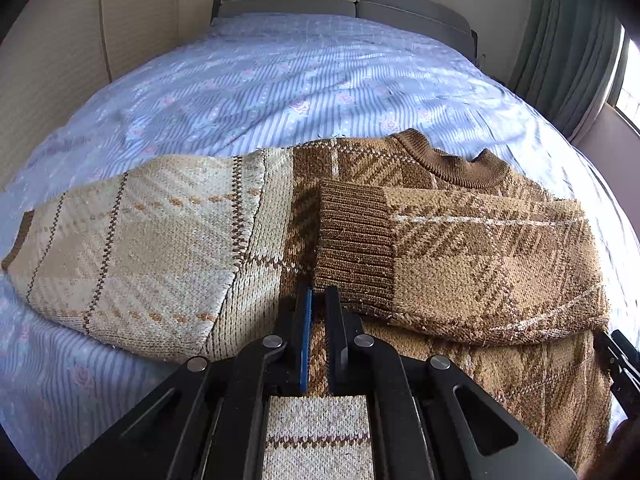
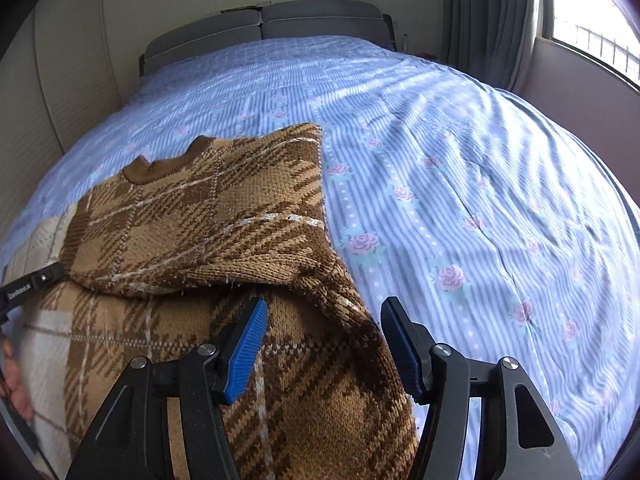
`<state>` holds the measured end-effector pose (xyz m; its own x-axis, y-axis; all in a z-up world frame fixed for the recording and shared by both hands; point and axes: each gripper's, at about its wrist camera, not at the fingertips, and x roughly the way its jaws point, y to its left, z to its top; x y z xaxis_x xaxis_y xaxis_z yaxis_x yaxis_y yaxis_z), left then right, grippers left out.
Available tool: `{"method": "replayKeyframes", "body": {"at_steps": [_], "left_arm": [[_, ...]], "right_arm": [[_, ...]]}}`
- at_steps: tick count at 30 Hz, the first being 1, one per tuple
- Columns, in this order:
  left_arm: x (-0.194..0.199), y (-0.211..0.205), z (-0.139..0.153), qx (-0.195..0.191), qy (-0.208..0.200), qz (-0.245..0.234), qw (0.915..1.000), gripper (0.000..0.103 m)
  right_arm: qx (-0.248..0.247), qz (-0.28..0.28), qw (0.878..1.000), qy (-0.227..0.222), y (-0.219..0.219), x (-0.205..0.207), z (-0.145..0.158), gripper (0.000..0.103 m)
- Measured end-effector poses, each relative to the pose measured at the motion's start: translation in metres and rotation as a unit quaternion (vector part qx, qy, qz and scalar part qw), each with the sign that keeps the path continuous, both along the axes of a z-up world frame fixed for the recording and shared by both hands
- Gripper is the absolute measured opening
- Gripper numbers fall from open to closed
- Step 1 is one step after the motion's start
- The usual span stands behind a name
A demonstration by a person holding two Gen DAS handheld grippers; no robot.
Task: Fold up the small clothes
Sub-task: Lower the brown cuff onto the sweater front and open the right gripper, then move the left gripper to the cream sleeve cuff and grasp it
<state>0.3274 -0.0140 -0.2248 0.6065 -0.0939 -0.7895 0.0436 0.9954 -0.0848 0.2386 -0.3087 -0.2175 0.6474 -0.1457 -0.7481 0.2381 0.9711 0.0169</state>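
A brown and cream plaid knit sweater (image 1: pixel 460 264) lies on the bed, collar (image 1: pixel 452 164) pointing away from me. Its brown sleeve is folded across the chest and ends in a ribbed cuff (image 1: pixel 354 240). The cream sleeve (image 1: pixel 120 240) stretches out flat to the left. My left gripper (image 1: pixel 318 294) is shut on the sweater's body fabric just below that cuff. In the right wrist view the sweater (image 2: pixel 192 208) fills the left half. My right gripper (image 2: pixel 325 304) stands open over the sweater's right edge, with its blue pads (image 2: pixel 248 344) apart and fabric under them.
The blue striped bedspread (image 2: pixel 460 200) with pink roses lies bare to the right and beyond the sweater. A grey headboard (image 1: pixel 344 4) stands at the far end, cream wardrobe doors (image 1: pixel 52 60) at the left, and curtains and a window (image 2: pixel 592 32) at the right.
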Motion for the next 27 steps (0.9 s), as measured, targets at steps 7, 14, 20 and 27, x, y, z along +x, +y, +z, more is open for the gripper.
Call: {"method": "replayKeyframes", "body": {"at_steps": [7,14,20,27], "left_arm": [[0.000,0.000,-0.001,-0.001,0.001,0.005,1.0000,0.008],[0.000,-0.002,-0.005,0.004,-0.001,0.005,1.0000,0.008],[-0.006,-0.004,0.003,0.016,-0.009,0.007,0.9998,0.008],[-0.028,-0.013,0.029,0.021,-0.037,-0.009,0.9991,0.009]], "right_arm": [[0.011,-0.052,0.999,-0.009,-0.020,0.015,-0.002,0.060],[0.043,-0.096,0.994,0.007,-0.046,0.001,-0.024,0.072],[0.035,-0.083,0.996,0.014,-0.038,-0.004,-0.017,0.072],[0.007,-0.045,0.999,-0.017,-0.015,-0.029,0.014,0.072]]}}
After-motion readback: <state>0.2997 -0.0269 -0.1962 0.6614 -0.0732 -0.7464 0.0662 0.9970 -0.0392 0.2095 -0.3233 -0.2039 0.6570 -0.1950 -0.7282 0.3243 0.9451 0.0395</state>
